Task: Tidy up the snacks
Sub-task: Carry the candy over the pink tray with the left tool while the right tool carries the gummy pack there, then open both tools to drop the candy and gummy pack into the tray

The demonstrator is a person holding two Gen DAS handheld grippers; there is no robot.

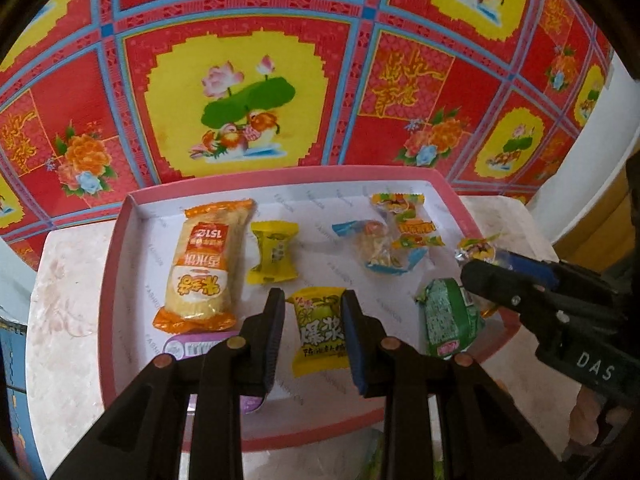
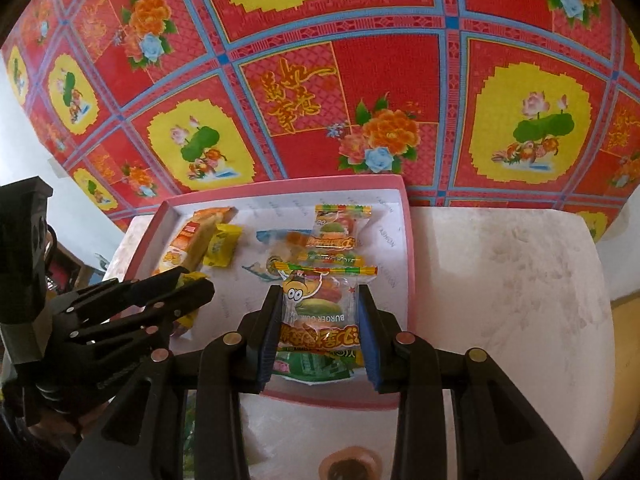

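Observation:
A pink-rimmed tray point(image 1: 106, 300) with a white floor holds several snacks. Among them are a long orange pack point(image 1: 200, 264), a small yellow candy point(image 1: 274, 252), clear gummy packs point(image 1: 394, 232) and a green pack point(image 1: 448, 320). My left gripper point(image 1: 314, 300) is shut on a yellow-green pack point(image 1: 320, 332) low over the tray's near side; it shows from the side point(image 2: 198, 282) in the right wrist view. My right gripper point(image 2: 320, 294) is shut on a clear burger gummy pack point(image 2: 320, 312) above the tray's near right part. It enters the left wrist view from the right point(image 1: 480, 264).
The tray point(image 2: 408, 260) sits on a small pale marbled table point(image 2: 500, 300), with bare top to its right. A purple pack point(image 1: 192, 348) lies partly under the left gripper's fingers. Red, yellow and blue patterned flooring point(image 1: 240, 80) lies beyond the table.

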